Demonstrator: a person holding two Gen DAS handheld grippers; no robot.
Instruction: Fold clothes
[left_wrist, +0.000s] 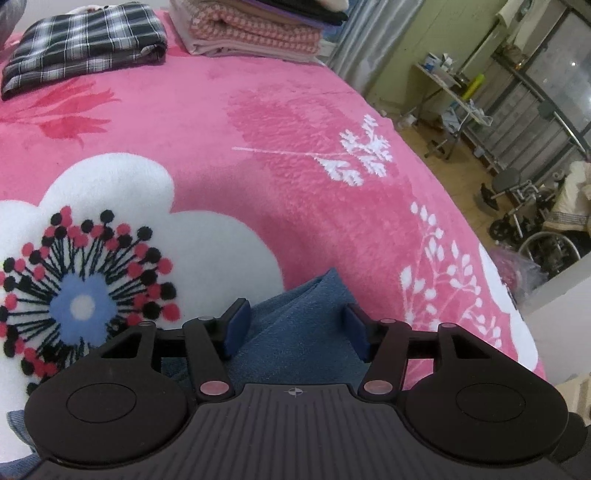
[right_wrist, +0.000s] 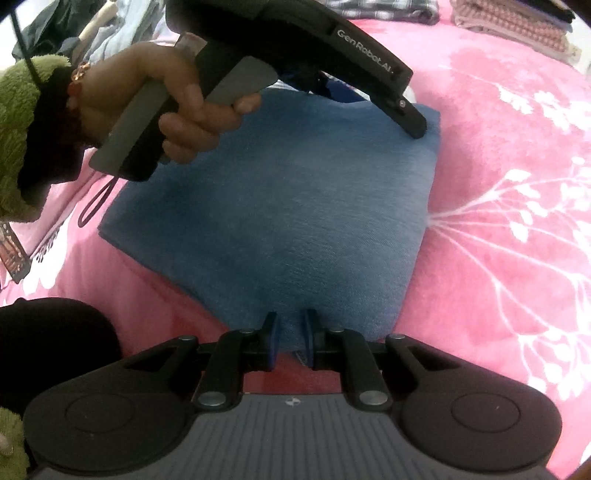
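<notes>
Blue denim-like cloth between open jaws in the left wrist view: left gripper (left_wrist: 295, 326) with its pads well apart, astride a raised corner of the folded blue garment (left_wrist: 299, 314), pressing it from neither side. Remainder of the garment hidden beneath the gripper body, back toward the camera. Ahead, only bare pink floral blanket (left_wrist: 229, 122). Well apart at its far edge, a folded plaid garment (left_wrist: 85, 48) and a pink-checked folded stack (left_wrist: 255, 33).

Right wrist view: right gripper (right_wrist: 290, 339) almost closed, pinching a small pleat at the near edge of the folded blue garment (right_wrist: 280, 206). Garment lying flat on the pink floral blanket (right_wrist: 498, 184), stretching straight away from this gripper, long axis running near edge to far edge with a slight slant. Left gripper (right_wrist: 417, 129), held in the person's left hand (right_wrist: 184, 107), tipped down at the far right corner; touching or just above it, cannot tell.

One gripper at each end of the long axis, then: right already gripping the near edge, left placed at the far corner without a grip yet. Likely next: closing the left on that corner, then either bringing far end over to near end or lifting the whole bundle. Hard to say which.
</notes>
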